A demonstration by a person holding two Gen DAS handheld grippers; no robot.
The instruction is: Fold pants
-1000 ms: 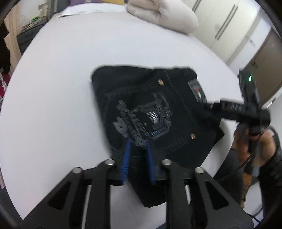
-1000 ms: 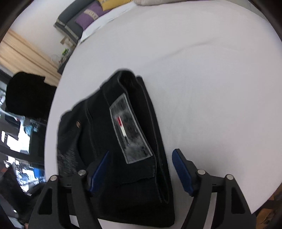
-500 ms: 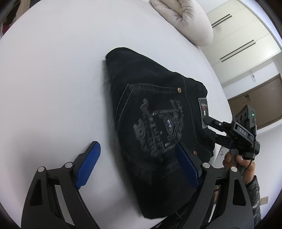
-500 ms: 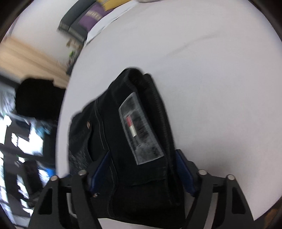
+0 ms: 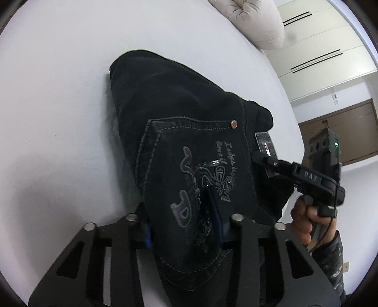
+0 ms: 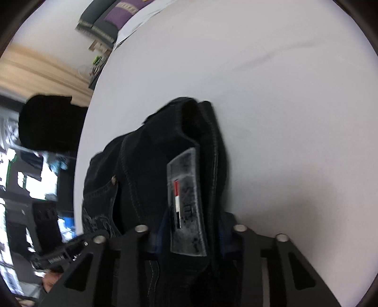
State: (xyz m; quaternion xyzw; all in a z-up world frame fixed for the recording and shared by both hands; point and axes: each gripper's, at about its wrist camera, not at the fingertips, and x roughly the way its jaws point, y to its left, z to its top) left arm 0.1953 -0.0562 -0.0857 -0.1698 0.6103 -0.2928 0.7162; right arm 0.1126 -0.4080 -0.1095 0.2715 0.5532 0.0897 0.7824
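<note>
Folded black pants (image 5: 189, 122) with an embroidered back pocket lie on a white bed (image 5: 59, 118). My left gripper (image 5: 184, 226) is shut on the near pocket end of the bundle; its blue pads press the cloth from both sides. My right gripper (image 6: 189, 233) is shut on the waistband end, around the grey label patch (image 6: 186, 207). The right gripper also shows in the left wrist view (image 5: 262, 160), at the label. The pants (image 6: 151, 165) look lifted at both gripped ends.
A rolled beige duvet (image 5: 257, 21) lies at the far side of the bed. White wardrobe doors (image 5: 319, 47) and a brown door (image 5: 349, 132) stand behind. A dark chair (image 6: 47, 122) and cluttered shelves stand beyond the bed's edge in the right wrist view.
Both grippers were open half a second ago and have closed on the pants: the left on the pocket end, the right on the waistband by the label. Both moved in closer.
</note>
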